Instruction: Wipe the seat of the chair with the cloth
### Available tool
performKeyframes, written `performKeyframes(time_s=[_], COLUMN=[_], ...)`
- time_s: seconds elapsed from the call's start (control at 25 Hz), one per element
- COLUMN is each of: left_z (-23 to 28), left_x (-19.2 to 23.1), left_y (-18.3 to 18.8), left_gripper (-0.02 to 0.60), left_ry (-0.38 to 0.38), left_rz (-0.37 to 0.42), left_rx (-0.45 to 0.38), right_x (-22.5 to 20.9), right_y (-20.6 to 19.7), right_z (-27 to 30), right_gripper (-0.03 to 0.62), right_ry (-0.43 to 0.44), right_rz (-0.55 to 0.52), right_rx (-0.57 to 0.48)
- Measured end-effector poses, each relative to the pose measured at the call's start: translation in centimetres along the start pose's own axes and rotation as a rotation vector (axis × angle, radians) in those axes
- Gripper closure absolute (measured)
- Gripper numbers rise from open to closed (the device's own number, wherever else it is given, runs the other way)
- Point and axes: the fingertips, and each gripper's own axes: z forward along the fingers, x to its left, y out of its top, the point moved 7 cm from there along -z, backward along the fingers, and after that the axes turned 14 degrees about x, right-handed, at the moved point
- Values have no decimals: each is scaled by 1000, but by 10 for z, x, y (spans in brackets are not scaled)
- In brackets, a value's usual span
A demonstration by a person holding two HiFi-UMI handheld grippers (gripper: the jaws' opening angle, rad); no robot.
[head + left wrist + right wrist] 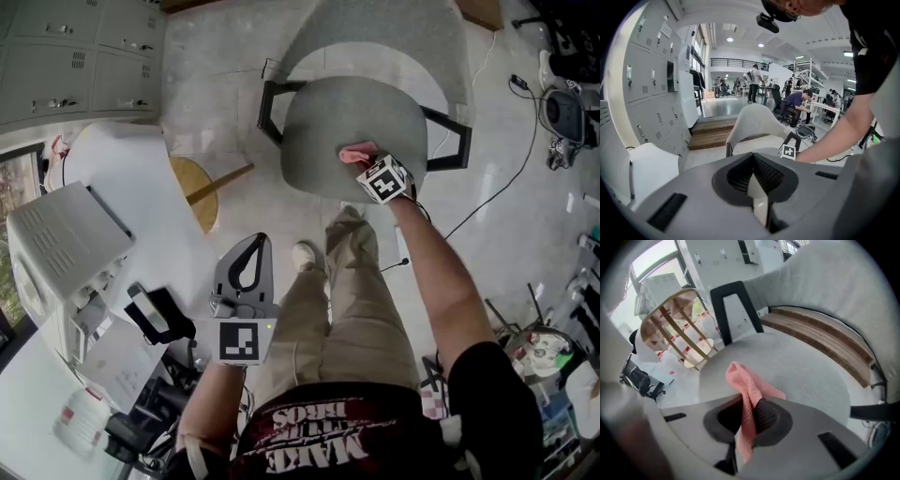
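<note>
Right gripper view shows the pink waffle-weave cloth (pixel 749 394) pinched between the fingers (pixel 769 416) of the right gripper (pixel 746 418). One loose fold pokes out ahead of them and a tail hangs behind. It looks light and limp, likely to bunch, so a mid-cloth hold suits. The fold lies over the round grey upholstered chair seat (pixel 801 371), near its front edge; contact is unclear. The left gripper (pixel 753 178), well back from the seat, has its fingers together on nothing.

The only print that can be read stands on the person's dark shirt (pixel 319 433). Its pale red letters appear upside down in the head view and give "MAKE" and "BROS". The small line between these two words is too blurred to read.
</note>
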Motion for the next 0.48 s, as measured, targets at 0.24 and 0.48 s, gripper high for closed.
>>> performKeyframes(time_s=[0.24,0.48], left_z=[-6,-13], left_x=[-6,-9], left_y=[-9,-7], left_gripper=[577,575], left_ry=[8,22], left_rz=[35,7], left_rx=[20,29], right_x=[83,78], right_y=[52,25], right_z=[28,43], right_gripper=[563,563], right_ry=[128,138], right_rz=[-129,-85], right_rx=[-39,-4])
